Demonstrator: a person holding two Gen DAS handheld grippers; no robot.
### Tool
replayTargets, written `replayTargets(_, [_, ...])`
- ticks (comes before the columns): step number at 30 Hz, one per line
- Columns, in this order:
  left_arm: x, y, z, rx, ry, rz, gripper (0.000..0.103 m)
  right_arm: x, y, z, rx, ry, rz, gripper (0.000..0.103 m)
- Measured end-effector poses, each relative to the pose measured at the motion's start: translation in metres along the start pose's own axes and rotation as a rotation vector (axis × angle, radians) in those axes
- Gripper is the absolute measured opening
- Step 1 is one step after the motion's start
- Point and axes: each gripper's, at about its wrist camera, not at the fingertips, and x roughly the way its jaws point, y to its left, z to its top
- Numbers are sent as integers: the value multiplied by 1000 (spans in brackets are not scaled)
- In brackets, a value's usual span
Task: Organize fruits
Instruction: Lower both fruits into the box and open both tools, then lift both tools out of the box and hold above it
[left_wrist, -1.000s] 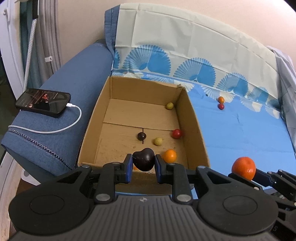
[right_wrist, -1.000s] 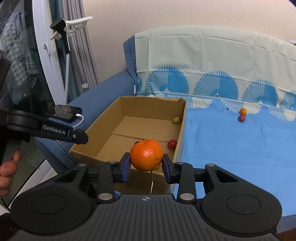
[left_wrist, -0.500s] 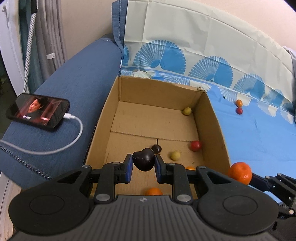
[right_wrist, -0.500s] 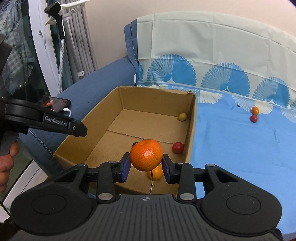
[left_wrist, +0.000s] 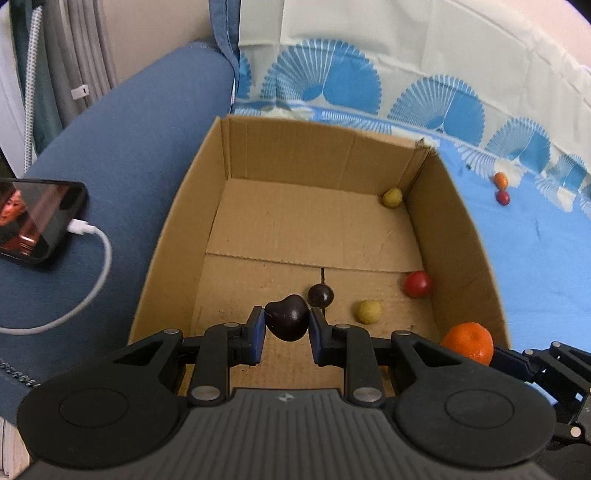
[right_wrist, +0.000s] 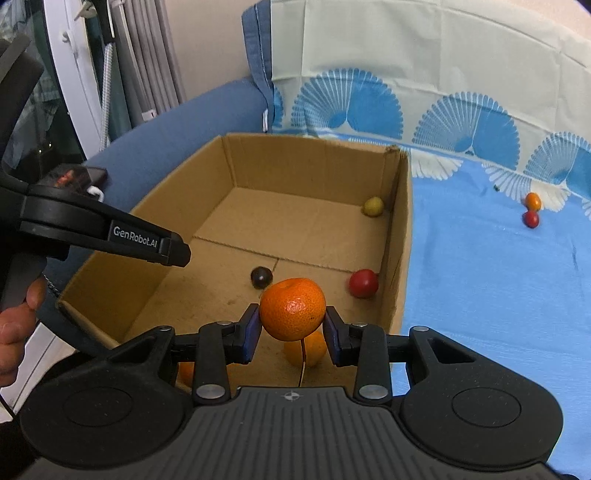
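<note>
Both my tongs are loaded over the cardboard box (left_wrist: 458, 236): left tongs (left_wrist: 287, 322) clamped on a dark plum (left_wrist: 287, 320), right tongs (right_wrist: 291, 325) squeezing a mandarin (right_wrist: 292, 309). Dropped from up here, I reckon either could bounce or knock the small fruits inside the box rolling.

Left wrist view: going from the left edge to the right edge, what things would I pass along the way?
Phone → white cable → dark heart-shaped fruit held in the left gripper → red fruit in the cardboard box → mandarin → small orange and red pair on the blue sheet.
</note>
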Motion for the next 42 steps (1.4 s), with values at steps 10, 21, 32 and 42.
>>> replayTargets(10, [41,-2,1,24,49,25,28,31,-6,-1,-37,37,-17,38])
replayTargets(21, [33,-7,6,59,-29,24,103,30,1,14,-161,-14,-78,88])
replayTargets(32, [-35,-6,-34,49,-27,6,103,-39,9,-3,-75,18,-66,99])
replayTargets(42, [-108,3,-78,28,-75,14,103,-121,26,-31,-7,-71,-90,101])
